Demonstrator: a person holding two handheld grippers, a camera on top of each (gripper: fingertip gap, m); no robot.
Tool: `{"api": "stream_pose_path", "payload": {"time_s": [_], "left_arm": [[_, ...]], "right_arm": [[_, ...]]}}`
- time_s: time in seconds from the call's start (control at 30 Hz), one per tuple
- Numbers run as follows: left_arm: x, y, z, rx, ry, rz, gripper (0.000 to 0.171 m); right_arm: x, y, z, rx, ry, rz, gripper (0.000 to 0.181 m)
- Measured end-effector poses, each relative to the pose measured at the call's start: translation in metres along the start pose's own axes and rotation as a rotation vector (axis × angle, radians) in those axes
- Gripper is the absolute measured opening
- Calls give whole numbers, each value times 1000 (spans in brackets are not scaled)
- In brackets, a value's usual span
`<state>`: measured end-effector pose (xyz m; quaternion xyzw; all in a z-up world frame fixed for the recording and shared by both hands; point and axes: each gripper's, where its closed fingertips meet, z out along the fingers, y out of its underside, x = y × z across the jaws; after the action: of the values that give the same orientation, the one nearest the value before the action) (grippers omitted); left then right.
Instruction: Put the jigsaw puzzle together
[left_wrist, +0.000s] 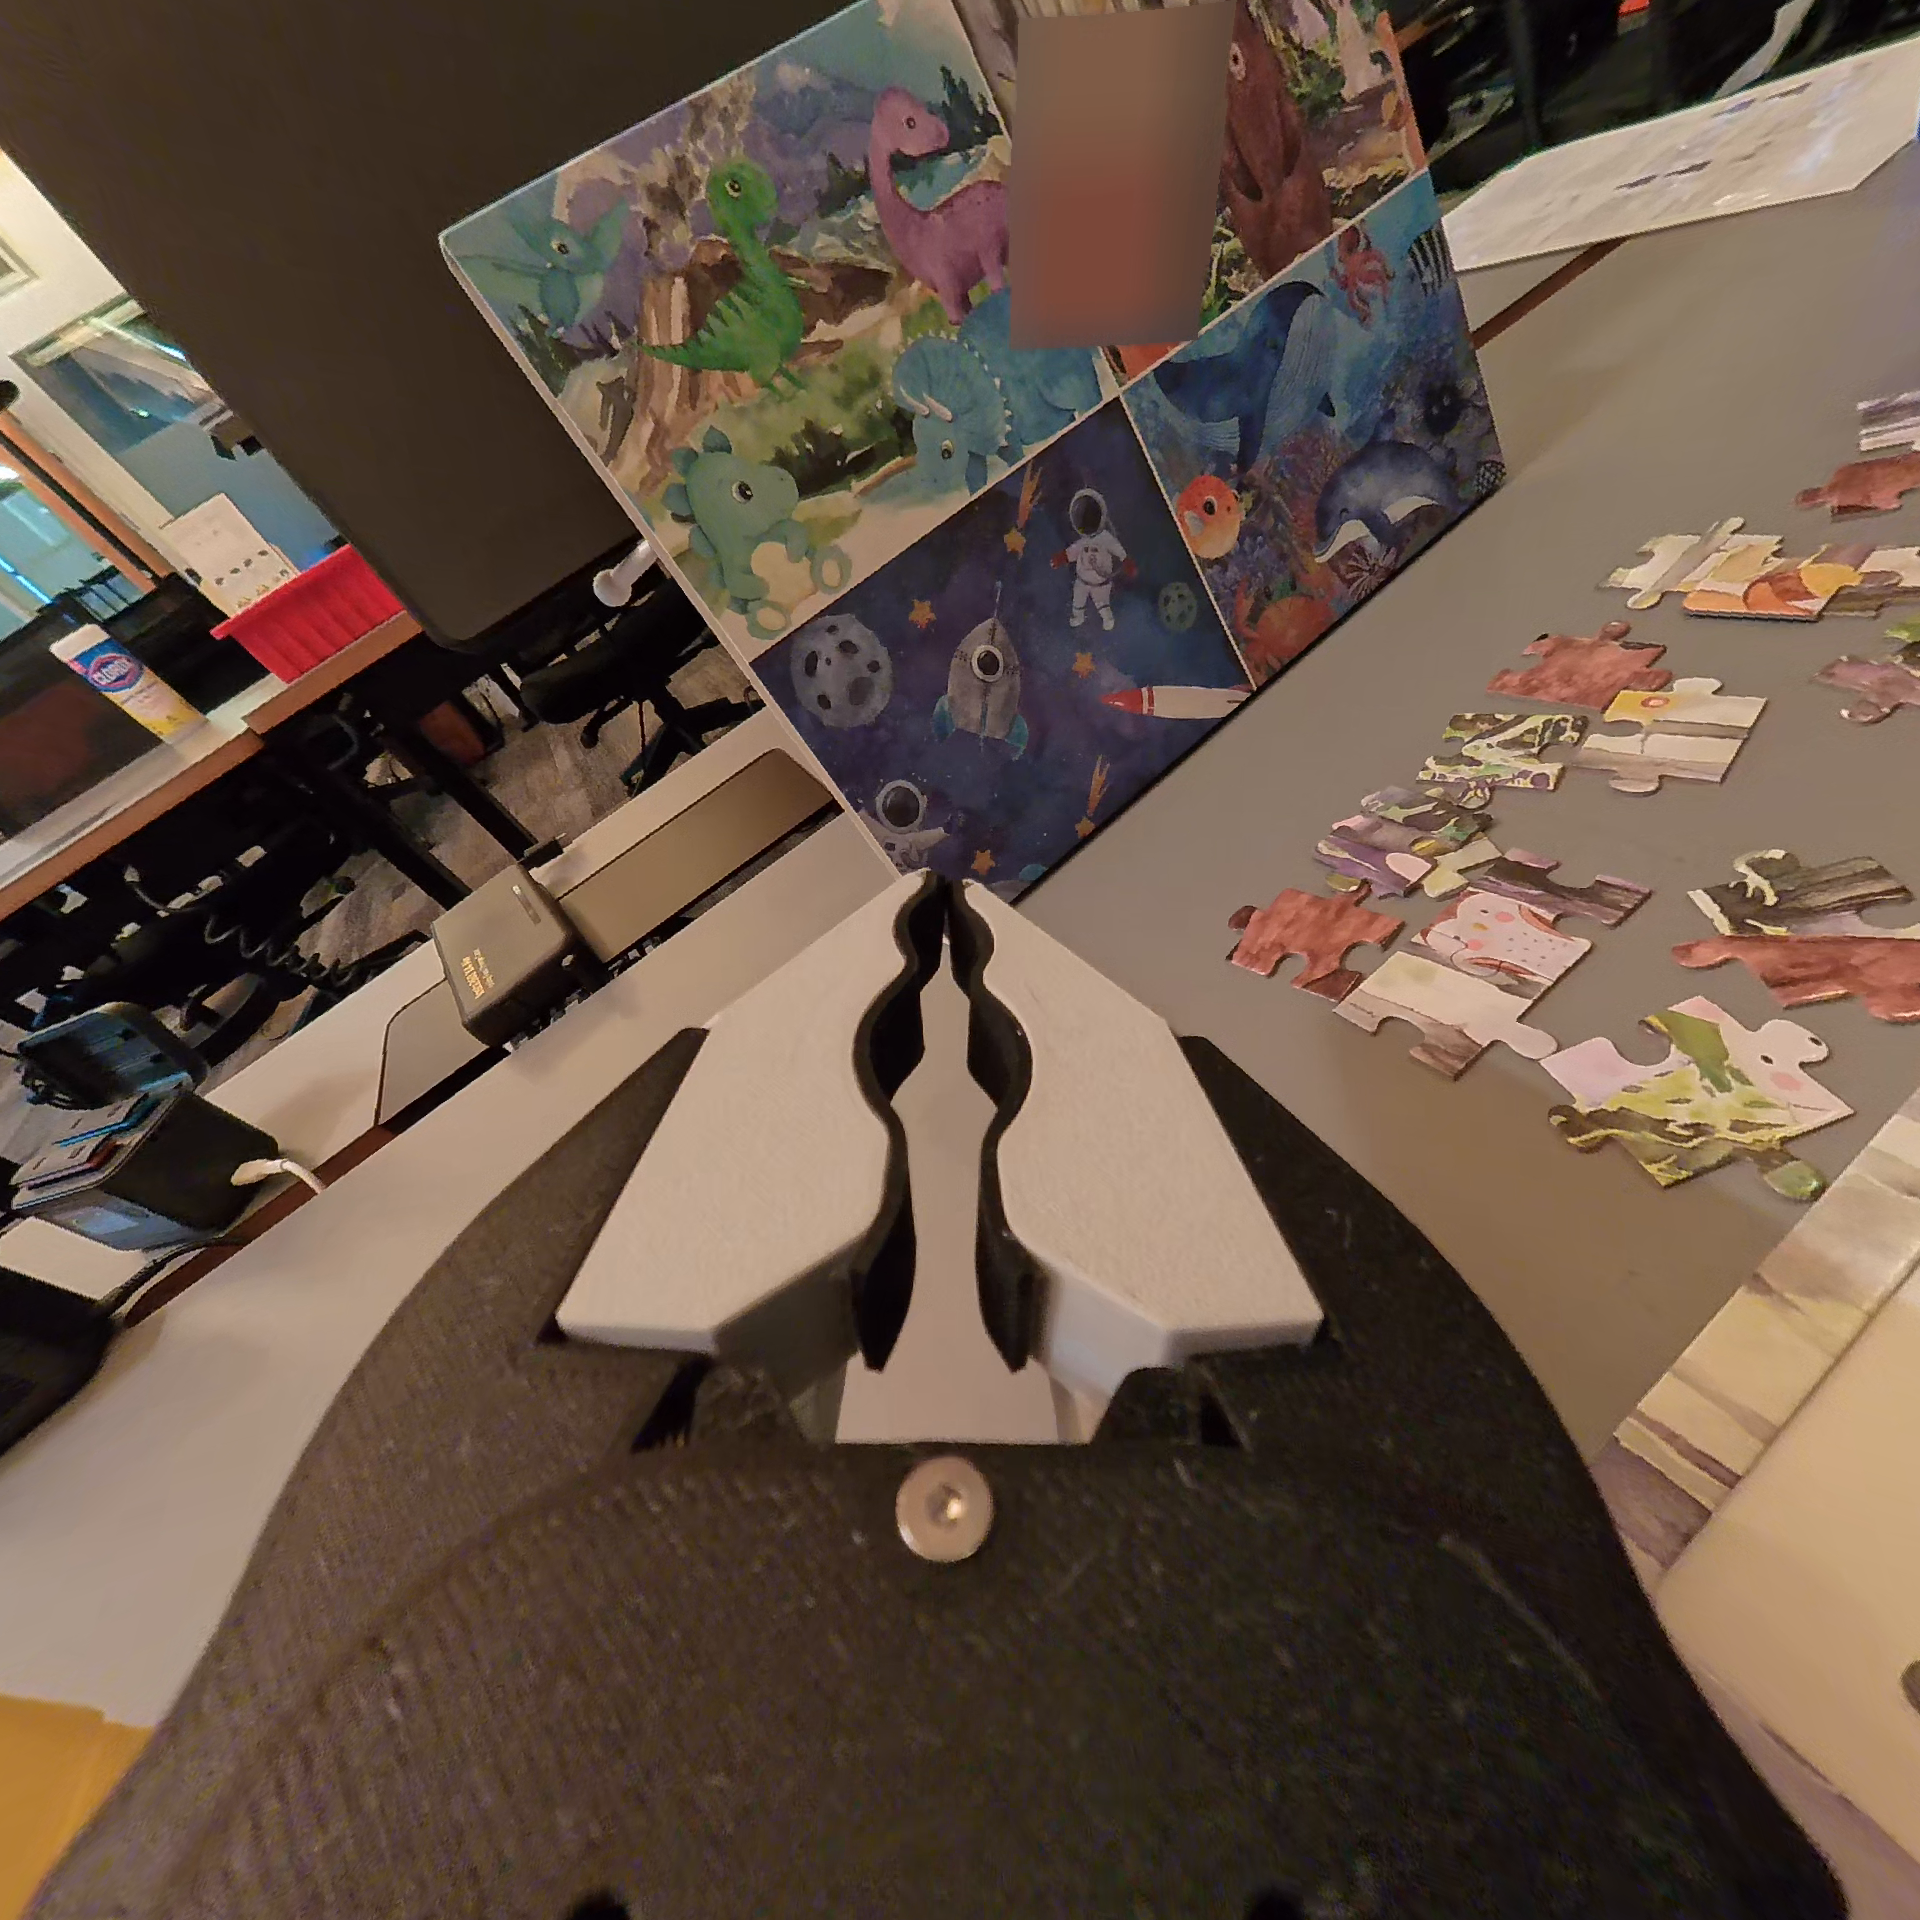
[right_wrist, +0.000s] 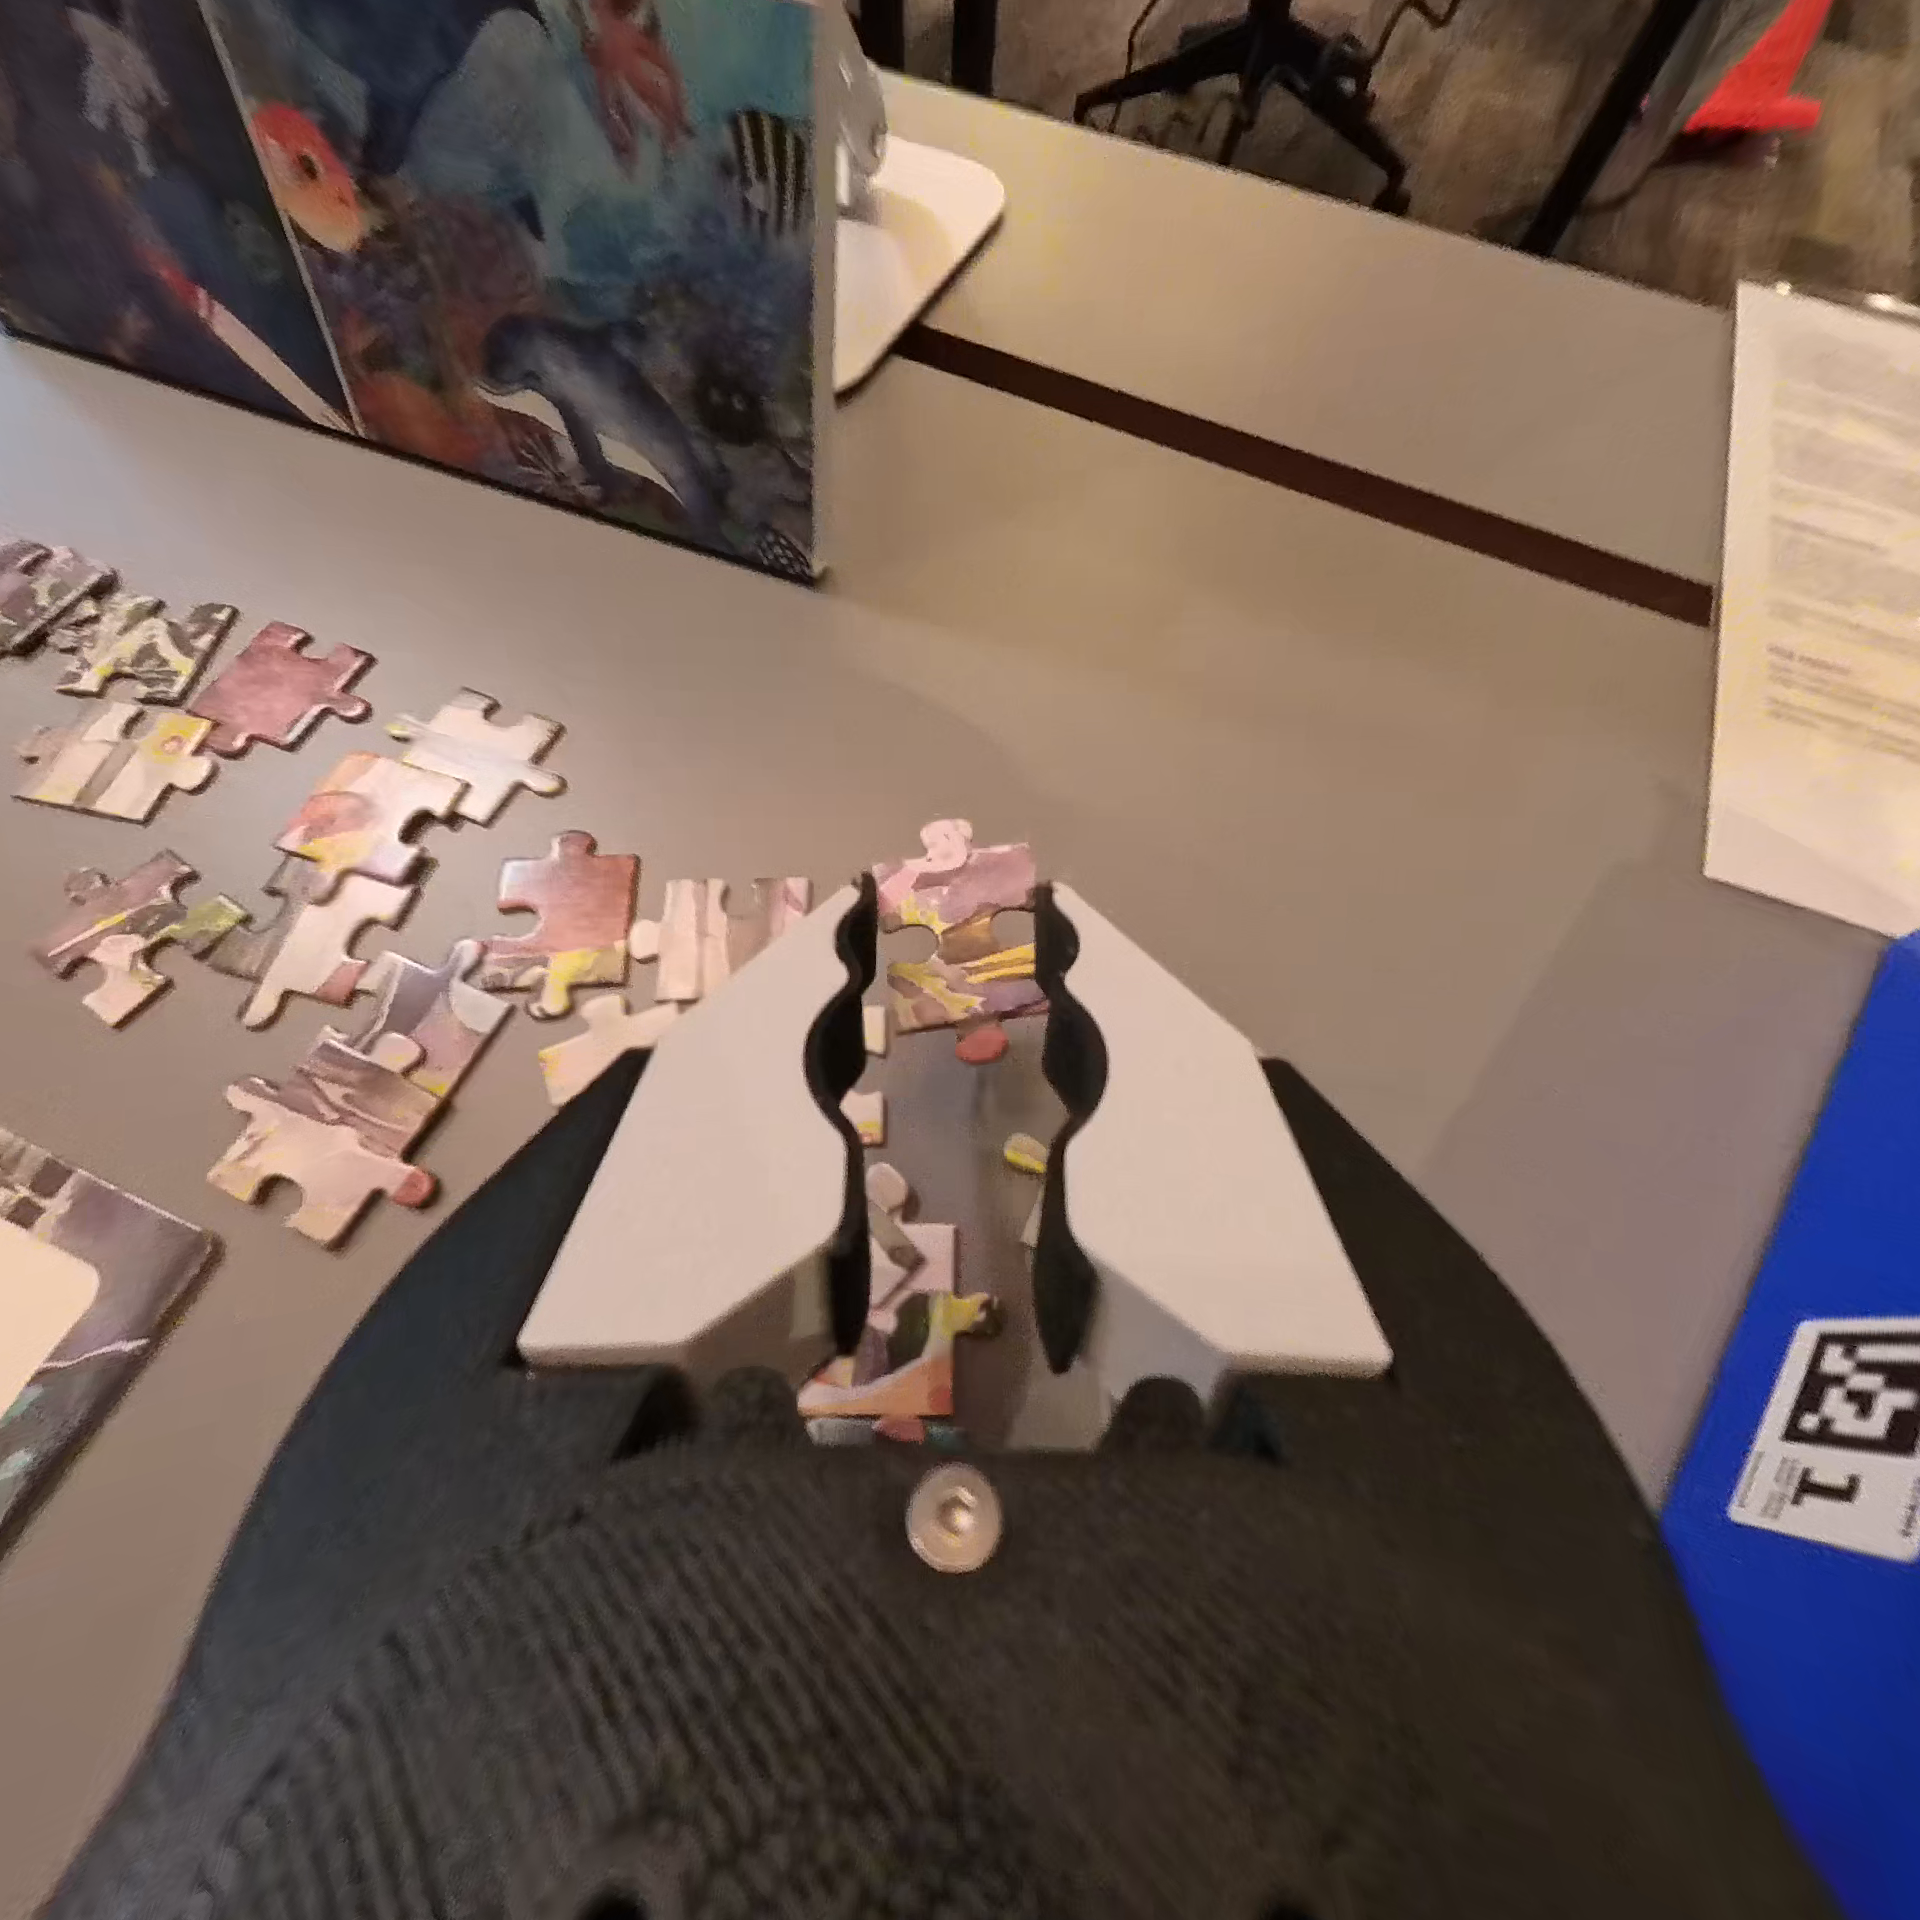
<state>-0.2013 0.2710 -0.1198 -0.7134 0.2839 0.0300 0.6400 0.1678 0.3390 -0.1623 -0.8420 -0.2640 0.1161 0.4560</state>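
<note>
White fingers (left_wrist: 1122, 1132) with black wavy pads are carried on a black ribbed body (left_wrist: 935, 1662). The box (left_wrist: 966, 436) is printed with green, purple and teal dinosaurs, a navy space scene, and a blue sea with an orange fish. The pieces (right_wrist: 312, 894) are mottled in purple, maroon, white and yellow-green, as is the piece (right_wrist: 961, 935) between the pads. The table (right_wrist: 1299, 831) is grey. A blue sheet (right_wrist: 1829, 1299) bears a black-and-white marker. The paper (right_wrist: 1829, 582) is white.
</note>
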Motion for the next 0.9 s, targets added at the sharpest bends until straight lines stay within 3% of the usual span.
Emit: {"api": "stream_pose_path", "payload": {"time_s": [0.27,0.5,0.9], "left_arm": [[1,-1,0,3,-2,8,0],[5,0,-1,-8,15,-6,0],[8,4,1,-21,24,-11,0]], "right_arm": [[2,16,9,-75,11,3,30],[0,9,4,-35,8,-6,34],[-38,-2,3,16,-74,-89,35]]}}
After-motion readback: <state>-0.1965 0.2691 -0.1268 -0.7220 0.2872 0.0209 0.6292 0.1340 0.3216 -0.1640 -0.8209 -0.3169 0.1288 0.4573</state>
